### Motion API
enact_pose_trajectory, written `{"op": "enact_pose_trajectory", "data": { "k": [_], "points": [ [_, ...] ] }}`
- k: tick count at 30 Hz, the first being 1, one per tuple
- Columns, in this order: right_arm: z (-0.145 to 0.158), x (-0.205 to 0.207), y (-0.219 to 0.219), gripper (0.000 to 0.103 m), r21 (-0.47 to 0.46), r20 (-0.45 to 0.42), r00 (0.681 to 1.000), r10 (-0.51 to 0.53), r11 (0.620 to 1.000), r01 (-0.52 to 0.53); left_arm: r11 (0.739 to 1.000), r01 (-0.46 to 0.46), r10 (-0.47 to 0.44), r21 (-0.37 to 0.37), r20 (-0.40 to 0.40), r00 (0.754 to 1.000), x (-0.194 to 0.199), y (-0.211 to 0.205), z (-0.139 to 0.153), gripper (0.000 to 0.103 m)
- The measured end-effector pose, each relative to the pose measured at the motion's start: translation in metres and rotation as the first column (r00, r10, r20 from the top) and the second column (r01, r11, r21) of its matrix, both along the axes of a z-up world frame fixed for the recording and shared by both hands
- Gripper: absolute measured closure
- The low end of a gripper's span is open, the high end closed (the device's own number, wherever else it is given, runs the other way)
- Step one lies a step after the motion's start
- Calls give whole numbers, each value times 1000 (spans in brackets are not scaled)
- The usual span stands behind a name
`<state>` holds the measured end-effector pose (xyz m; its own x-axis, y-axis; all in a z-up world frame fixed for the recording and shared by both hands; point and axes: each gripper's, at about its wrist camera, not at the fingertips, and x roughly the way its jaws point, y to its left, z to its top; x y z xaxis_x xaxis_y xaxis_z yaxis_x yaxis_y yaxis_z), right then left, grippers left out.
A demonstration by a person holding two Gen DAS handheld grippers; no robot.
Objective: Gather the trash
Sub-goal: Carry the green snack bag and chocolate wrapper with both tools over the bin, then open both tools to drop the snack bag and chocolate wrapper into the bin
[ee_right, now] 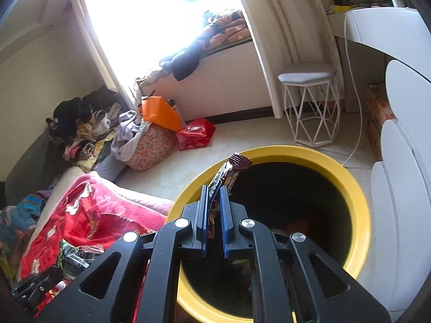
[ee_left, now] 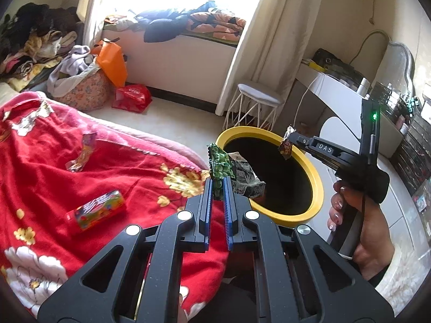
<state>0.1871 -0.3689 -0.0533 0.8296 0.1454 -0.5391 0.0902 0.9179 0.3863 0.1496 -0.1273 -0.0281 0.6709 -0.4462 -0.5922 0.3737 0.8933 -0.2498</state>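
Note:
My left gripper (ee_left: 217, 181) is shut on a green snack wrapper (ee_left: 231, 171) and holds it at the near rim of a yellow-rimmed black bin (ee_left: 317, 188). My right gripper (ee_right: 214, 189) is shut on a brown snack wrapper (ee_right: 231, 169) over the bin's mouth (ee_right: 361, 210); it also shows in the left wrist view (ee_left: 289, 141) above the bin. On the red flowered blanket (ee_left: 40, 145) lie a colourful candy tube (ee_left: 97, 212) and a crumpled wrapper (ee_left: 82, 152).
The bed with the blanket is left of the bin. A white wire stool (ee_left: 256, 105) and a white dresser (ee_left: 347, 94) stand behind and right of the bin. A red bag (ee_left: 132, 98), an orange bag (ee_left: 111, 62) and clothes piles lie by the window.

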Motion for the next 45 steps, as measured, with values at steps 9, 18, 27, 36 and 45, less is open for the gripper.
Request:
{"op": "enact_pose_trajectory", "data": {
  "k": [9,18,27,36,45],
  "points": [
    [-5,1,-18,95,27,-15,999,-41,999,42,999,44,-44,22,-3,999,11,-32,-2,98],
    [-10,5,-29,95,48,-46,997,-54,997,56,996,77,-77,54,-8,997,21,-55,-8,98],
    [-15,8,-40,95,75,-76,995,-66,995,72,993,96,-94,74,-30,995,35,-75,-18,101],
    [-21,12,-45,94,90,-107,993,-54,994,64,994,90,-87,68,-51,995,50,-89,-27,102],
    [-23,12,-48,60,96,-114,992,-59,993,70,999,-9,11,51,-56,998,49,-62,-24,36]
  ]
}}
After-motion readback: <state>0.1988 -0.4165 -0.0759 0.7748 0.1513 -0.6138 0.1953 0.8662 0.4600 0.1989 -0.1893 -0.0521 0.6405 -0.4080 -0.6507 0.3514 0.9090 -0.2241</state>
